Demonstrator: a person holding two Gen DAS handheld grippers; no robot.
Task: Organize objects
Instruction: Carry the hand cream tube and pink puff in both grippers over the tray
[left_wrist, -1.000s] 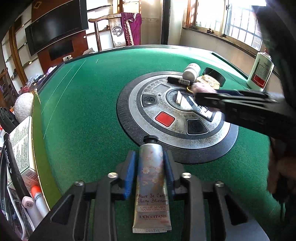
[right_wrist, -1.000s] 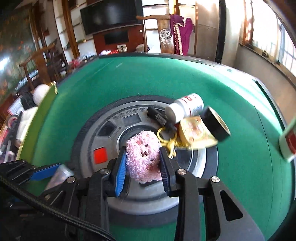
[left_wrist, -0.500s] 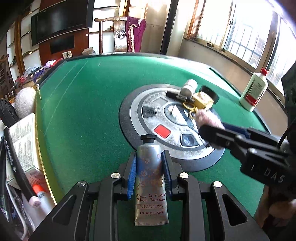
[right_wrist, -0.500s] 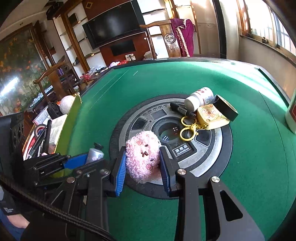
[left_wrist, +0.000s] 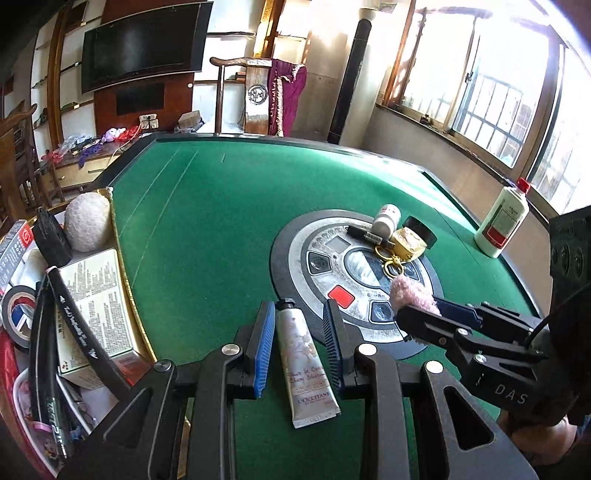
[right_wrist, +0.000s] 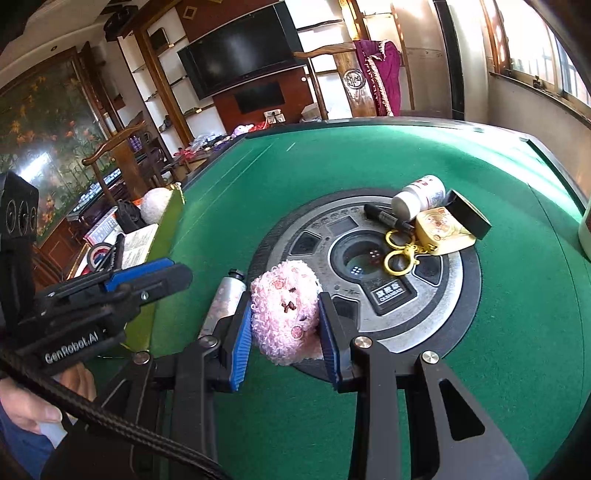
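The hand cream tube (left_wrist: 308, 363) sits low in the centre of the left wrist view, clamped between the blue pads of the left tool (left_wrist: 298, 347), cap pointing away over the green bench (left_wrist: 207, 221). In the right wrist view the right tool (right_wrist: 284, 328) is clamped on a pink plush toy (right_wrist: 284, 314) at centre frame. On the round grey panel (right_wrist: 436, 325), upper right, lie a white bottle (right_wrist: 419, 195), a black marker (right_wrist: 388, 218), a gold keychain (right_wrist: 400, 254) and a black box (right_wrist: 469, 214). A crowded box of items (left_wrist: 88, 295) fills the left edge.
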